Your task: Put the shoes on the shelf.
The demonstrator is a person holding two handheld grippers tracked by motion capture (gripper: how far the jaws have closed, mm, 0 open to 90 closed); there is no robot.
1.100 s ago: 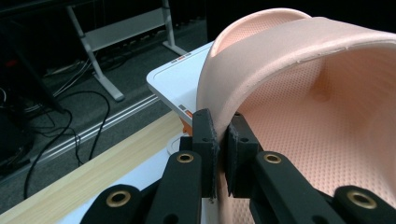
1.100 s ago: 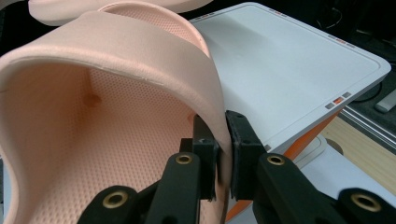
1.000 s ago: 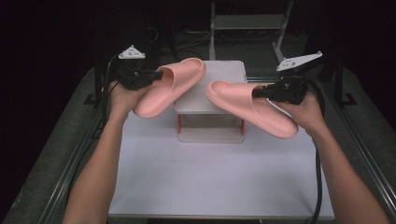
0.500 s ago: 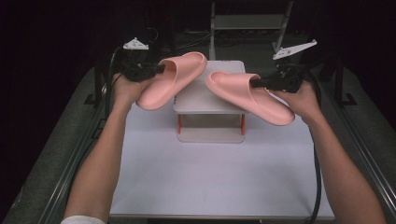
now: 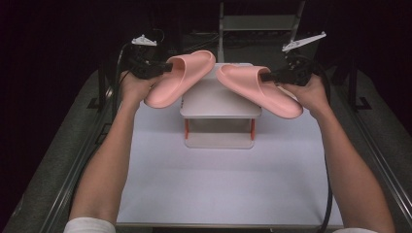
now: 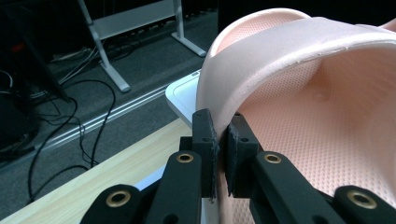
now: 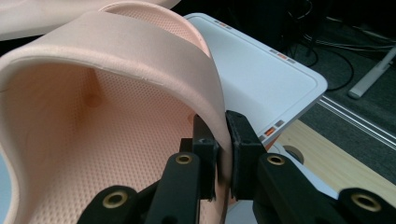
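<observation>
Two pink slide sandals hang above a small white two-tier shelf (image 5: 221,103) with orange posts. My left gripper (image 5: 167,67) is shut on the strap edge of the left sandal (image 5: 177,80), toe pointing away and right. In the left gripper view the jaws pinch the strap (image 6: 261,60) of that sandal at my left gripper (image 6: 222,140). My right gripper (image 5: 265,76) is shut on the strap of the right sandal (image 5: 255,87), which tilts over the shelf's right side. In the right gripper view my right gripper (image 7: 223,140) clamps the strap (image 7: 116,51), with the shelf top (image 7: 261,70) behind.
The shelf stands at the far middle of a white tabletop (image 5: 223,179). Black rails (image 5: 374,145) run along both table sides. Cables (image 6: 93,121) and metal stand legs (image 6: 107,56) lie on the dark floor beyond the table.
Both hands have moved away from me and up, carrying the sandals higher over the shelf. Both grips stay closed.
</observation>
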